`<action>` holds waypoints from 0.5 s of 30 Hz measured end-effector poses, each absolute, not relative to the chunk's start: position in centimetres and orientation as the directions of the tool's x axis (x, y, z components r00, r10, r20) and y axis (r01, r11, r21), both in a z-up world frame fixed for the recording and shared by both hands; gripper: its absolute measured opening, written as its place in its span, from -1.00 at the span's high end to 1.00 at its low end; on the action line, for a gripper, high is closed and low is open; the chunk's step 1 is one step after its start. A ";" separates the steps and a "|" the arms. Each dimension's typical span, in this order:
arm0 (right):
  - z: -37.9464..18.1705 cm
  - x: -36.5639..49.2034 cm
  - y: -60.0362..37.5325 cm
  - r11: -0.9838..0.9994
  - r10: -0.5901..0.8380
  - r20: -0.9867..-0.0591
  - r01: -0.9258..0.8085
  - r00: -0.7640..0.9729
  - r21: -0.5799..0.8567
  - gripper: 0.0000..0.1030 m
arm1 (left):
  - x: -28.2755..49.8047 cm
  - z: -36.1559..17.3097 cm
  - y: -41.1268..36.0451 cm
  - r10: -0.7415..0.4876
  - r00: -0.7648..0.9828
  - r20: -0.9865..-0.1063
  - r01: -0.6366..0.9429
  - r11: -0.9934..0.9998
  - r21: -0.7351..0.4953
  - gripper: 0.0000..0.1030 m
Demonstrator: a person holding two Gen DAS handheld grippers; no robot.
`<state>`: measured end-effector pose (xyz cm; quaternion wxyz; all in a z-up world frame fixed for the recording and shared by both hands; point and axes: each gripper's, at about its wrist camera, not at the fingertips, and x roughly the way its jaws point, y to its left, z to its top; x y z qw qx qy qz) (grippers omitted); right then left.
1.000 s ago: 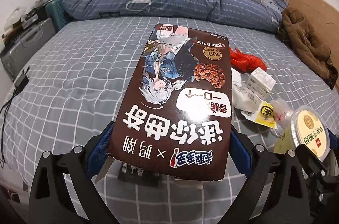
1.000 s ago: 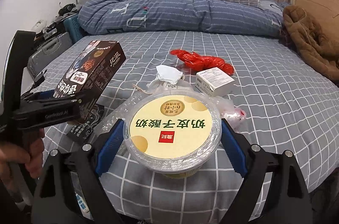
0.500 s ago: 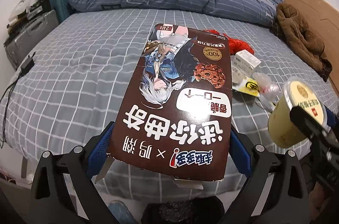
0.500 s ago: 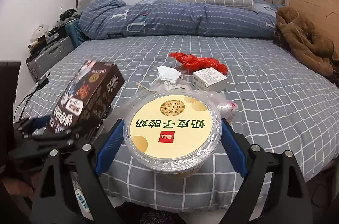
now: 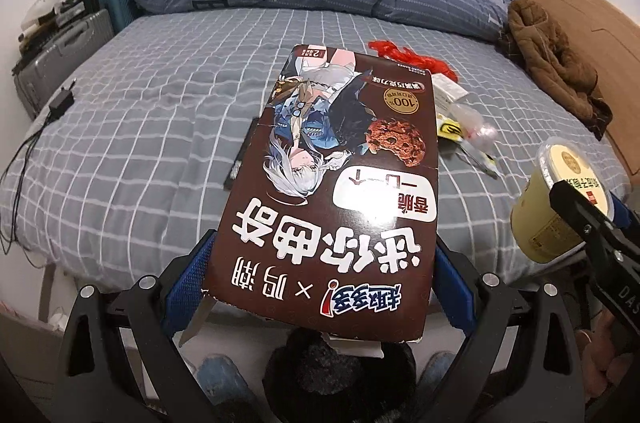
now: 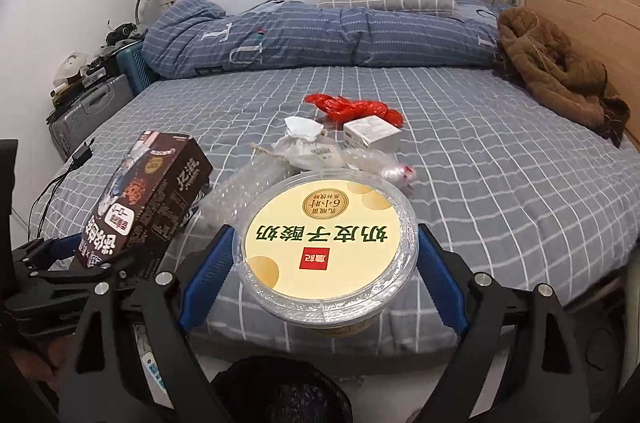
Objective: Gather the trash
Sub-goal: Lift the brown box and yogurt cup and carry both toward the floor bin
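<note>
My left gripper is shut on a brown cookie box and holds it above the bed's near edge; the box also shows at the left of the right wrist view. My right gripper is shut on a yellow-lidded yogurt cup, also seen at the right of the left wrist view. A dark bin sits on the floor right below both grippers. More trash lies on the bed: a red plastic bag, a small white box, crumpled white wrappers and clear plastic.
The bed has a grey checked sheet, a rolled blue duvet and a pillow at the back. A brown jacket lies by the wooden headboard at right. Suitcases and a charger cable are at left.
Both grippers have pulled back from the bed with their loads, past its near edge. The dark bin on the floor has come into view below them.
</note>
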<state>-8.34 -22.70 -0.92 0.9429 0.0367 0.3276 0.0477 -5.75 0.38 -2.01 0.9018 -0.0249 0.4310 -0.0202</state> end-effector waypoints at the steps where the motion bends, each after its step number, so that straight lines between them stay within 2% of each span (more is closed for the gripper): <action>1: -0.8 -9.1 -22.8 0.993 0.115 -0.617 -0.064 0.778 0.104 -0.63 | -6.3 -2.0 0.3 -0.062 0.624 -0.779 0.017 0.998 -0.065 -0.82; 15: 0.4 -16.5 -23.2 0.992 0.110 -0.646 -0.046 0.755 0.116 -0.63 | -13.9 -1.9 -0.3 -0.084 0.569 -0.818 0.038 0.996 -0.076 -0.82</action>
